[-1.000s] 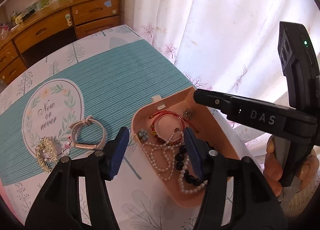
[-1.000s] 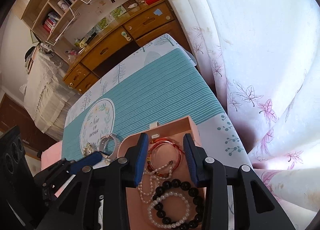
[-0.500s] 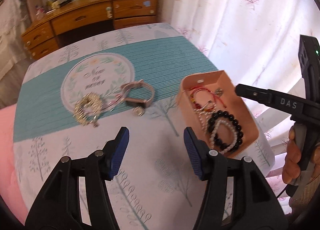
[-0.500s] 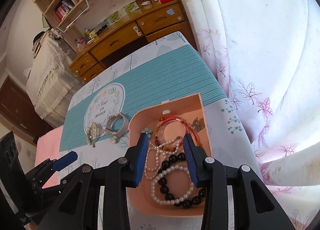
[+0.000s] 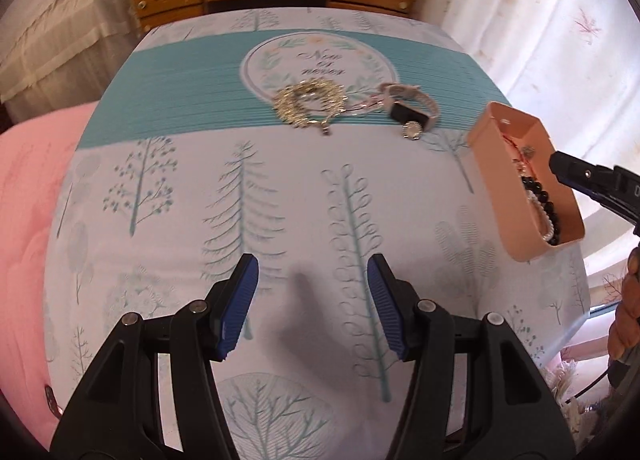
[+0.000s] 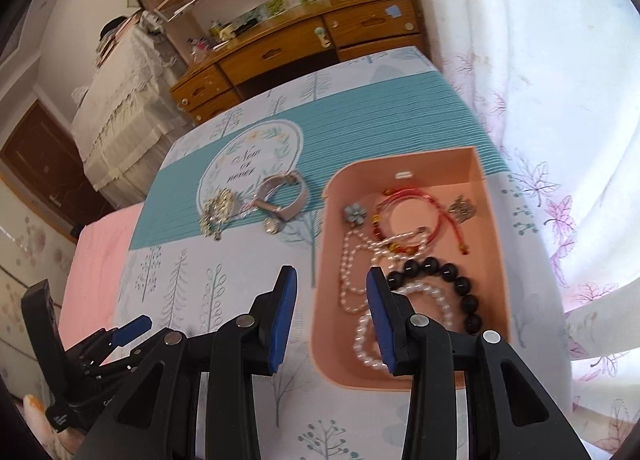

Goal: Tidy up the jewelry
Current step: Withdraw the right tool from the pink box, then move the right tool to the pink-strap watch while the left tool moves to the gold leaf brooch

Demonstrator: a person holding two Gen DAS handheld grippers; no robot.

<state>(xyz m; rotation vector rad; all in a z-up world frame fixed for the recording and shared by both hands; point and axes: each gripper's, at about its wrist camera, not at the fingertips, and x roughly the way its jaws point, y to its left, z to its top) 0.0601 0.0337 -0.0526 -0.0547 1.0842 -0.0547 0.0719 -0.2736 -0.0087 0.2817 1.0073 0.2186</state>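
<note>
**Both grippers clear of the box, two pieces left outside it**

Pulled back from the pink box (image 5: 520, 196), the left gripper (image 5: 312, 304) now looks over bare tree-print cloth; a second ago its fingers (image 5: 240, 300) framed the beads inside the box. Those fingers stand fairly wide with nothing between them. In its view the gold chain (image 5: 308, 102) lies at twelve o'clock on the surface (image 5: 168, 196), and the pale-strapped watch (image 5: 412, 110) lies at one o'clock, just beside the chain. A thin strand seems to run between the two, though blur leaves that uncertain.

Also drawn back, the right gripper (image 6: 332, 320) hovers over the near edge of the box, its fingers narrower and empty. In the right view the watch (image 6: 280, 196) sits at eleven o'clock, and the black bead bracelet (image 6: 444, 288), pearl strands (image 6: 360, 256) and red cord bracelet (image 6: 412, 220) lie loose in the box at one o'clock.

The chain is probably light, limp and slippery, so it should bunch and dangle; pinching the heaped middle seems safest. The watch is stiffer; its strap loop stands up and offers the better hold, away from the glass face. If the strand does link them, lifting one may drag the other.
</note>
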